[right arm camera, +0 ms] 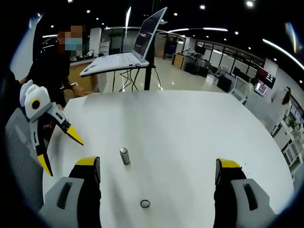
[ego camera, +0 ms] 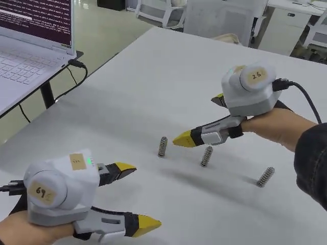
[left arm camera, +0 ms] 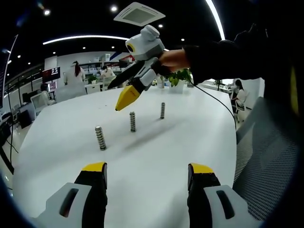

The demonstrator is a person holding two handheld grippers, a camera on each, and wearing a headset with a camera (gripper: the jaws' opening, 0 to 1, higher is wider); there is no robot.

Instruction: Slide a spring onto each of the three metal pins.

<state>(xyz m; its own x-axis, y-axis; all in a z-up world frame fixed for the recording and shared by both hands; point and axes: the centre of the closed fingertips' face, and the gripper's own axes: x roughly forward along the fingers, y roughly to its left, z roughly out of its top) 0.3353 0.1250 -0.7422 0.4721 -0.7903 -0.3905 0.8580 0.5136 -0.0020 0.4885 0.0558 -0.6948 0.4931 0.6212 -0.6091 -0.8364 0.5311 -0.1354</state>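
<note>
Three coiled metal springs stand upright on the white table: one at the left, one in the middle, one at the right. In the left gripper view they form a row. My right gripper hovers open just above and behind the left and middle springs, holding nothing. My left gripper is open low at the near left, short of the springs, also holding nothing. The right gripper view has one spring between its jaws and another seen end-on.
An open laptop sits on a side stand at the far left, with a black cable hanging from it. Office chairs stand beyond the table's far edge. Wide bare tabletop lies behind the springs.
</note>
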